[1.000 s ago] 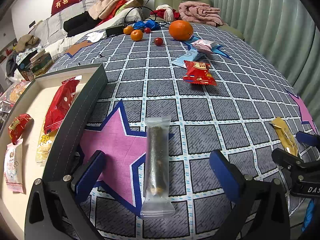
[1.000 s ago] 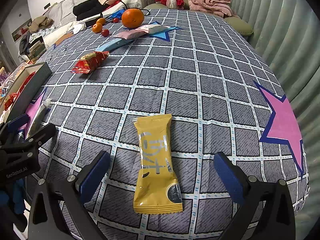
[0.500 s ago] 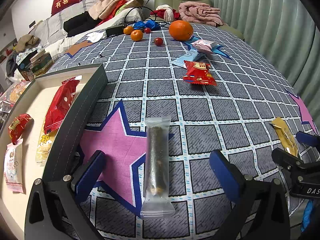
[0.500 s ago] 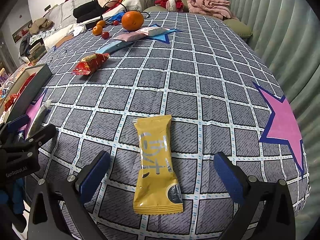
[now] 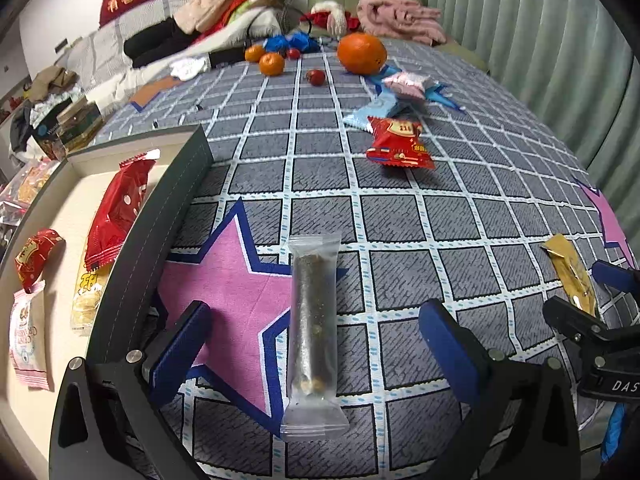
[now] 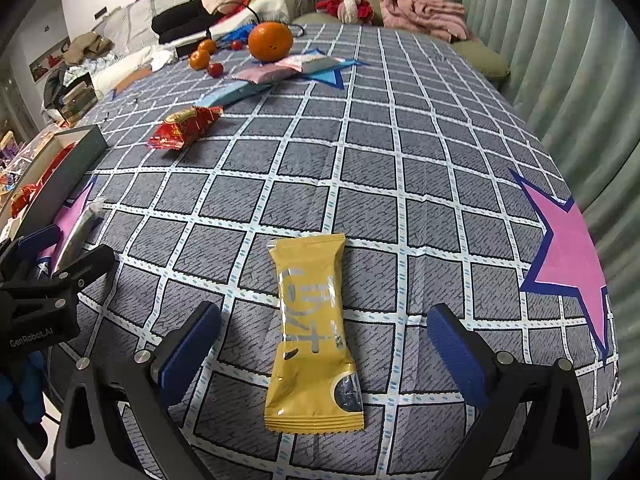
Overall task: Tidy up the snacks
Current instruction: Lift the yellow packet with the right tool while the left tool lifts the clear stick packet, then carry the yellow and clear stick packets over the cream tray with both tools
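Observation:
My left gripper [image 5: 314, 340] is open, its blue pads either side of a clear-wrapped dark snack bar [image 5: 313, 328] lying on the checked cloth; no pad touches it. My right gripper [image 6: 322, 346] is open around a yellow snack packet [image 6: 312, 336], also apart from it. A dark-walled tray [image 5: 160, 216] at the left holds a red packet [image 5: 116, 208], a small red packet [image 5: 36, 256] and other packets. A red packet [image 5: 400, 144], a light blue packet [image 5: 376, 110] and a pink packet [image 5: 408, 84] lie farther back.
A large orange [image 5: 362, 53], small oranges [image 5: 272, 63] and a red fruit [image 5: 316, 77] sit at the far end. Beyond are a sofa with clothes [image 5: 224, 20] and a curtain [image 5: 540, 40] on the right. The table edge runs just below both grippers.
The right wrist view has shifted a little, with the table's far end sitting slightly lower in frame. The left gripper and the snacks have not moved.

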A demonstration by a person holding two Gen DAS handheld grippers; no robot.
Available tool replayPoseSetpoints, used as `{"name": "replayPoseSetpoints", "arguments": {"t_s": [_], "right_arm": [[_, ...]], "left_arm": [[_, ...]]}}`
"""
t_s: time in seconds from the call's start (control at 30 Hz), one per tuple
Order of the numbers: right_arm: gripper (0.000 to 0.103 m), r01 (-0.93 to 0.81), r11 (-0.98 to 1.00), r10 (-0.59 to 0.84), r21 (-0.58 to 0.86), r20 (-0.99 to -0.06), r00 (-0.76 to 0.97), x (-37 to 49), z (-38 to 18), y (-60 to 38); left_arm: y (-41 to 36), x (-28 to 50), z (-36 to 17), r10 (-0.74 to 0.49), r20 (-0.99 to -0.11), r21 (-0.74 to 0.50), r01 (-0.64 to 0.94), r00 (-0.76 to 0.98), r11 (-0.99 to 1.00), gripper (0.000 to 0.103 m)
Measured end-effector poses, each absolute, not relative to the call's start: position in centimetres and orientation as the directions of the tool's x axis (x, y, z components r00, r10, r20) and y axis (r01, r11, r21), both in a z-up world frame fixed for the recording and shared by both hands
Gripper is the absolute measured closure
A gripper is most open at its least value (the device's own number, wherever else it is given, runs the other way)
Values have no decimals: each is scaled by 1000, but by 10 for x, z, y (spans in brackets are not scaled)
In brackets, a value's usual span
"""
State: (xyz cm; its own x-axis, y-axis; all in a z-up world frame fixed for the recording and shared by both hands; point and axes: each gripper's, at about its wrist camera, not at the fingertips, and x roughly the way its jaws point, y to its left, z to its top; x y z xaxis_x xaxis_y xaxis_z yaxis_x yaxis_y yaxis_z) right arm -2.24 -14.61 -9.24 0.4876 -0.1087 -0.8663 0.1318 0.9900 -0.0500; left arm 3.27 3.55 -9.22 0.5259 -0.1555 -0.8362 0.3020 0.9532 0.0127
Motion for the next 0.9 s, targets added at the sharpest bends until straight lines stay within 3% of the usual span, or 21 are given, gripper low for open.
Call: {"name": "replayPoseSetpoints", "arguments": {"t_s": [0.07, 0.1, 0.13, 0.17, 0.2, 0.23, 0.27, 0.3, 0.53, 0.63, 0.8, 0.87, 0.9], "right_arm": [[0, 132, 990, -96, -39, -883, 459, -18, -91, -147], [4, 128, 991, -84, -28, -887, 455, -18, -90, -148], [14, 120, 993, -74, -21, -887, 455, -19, -88, -148], [21, 116, 993, -79, -29, -887, 455, -20, -87, -148], [37, 108, 993, -90, -45, -884, 459, -22, -84, -148], [55, 103, 994, -90, -47, -882, 462, -23, -82, -149], [64, 101, 994, -82, -39, -882, 464, -25, -80, -151], [77, 99, 995, -67, -24, -883, 464, -26, -79, -153], [77, 119, 973, 115, 196, -865, 488, -40, -66, -165], [83, 94, 972, 140, 215, -853, 502, -40, -56, -157], [82, 75, 982, 115, 172, -866, 487, -30, -52, -143], [66, 91, 988, 73, 126, -894, 441, -24, -62, -141], [36, 102, 989, 50, 103, -901, 430, -24, -66, -141]], "left_arm": [[33, 39, -90, -145, -866, 9, 304, 479, 953, 3], [32, 40, -89, -147, -872, 7, 313, 468, 950, 6], [30, 39, -87, -151, -874, 9, 326, 462, 945, 13], [28, 37, -85, -157, -875, 10, 341, 459, 940, 25], [25, 34, -83, -166, -873, 10, 357, 459, 934, 33], [21, 31, -81, -178, -872, 8, 377, 455, 926, 53], [18, 30, -80, -184, -874, 6, 390, 450, 921, 77], [16, 28, -78, -198, -878, -6, 405, 436, 914, 86], [21, 9, -64, -259, -862, -51, 434, 436, 900, 87], [30, 6, -52, -281, -846, -73, 424, 452, 903, 87], [50, 6, -32, -301, -820, -93, 405, 487, 910, 87], [57, 3, -27, -306, -812, -99, 400, 497, 911, 87], [61, 1, -24, -308, -806, -99, 399, 505, 912, 87]]}}
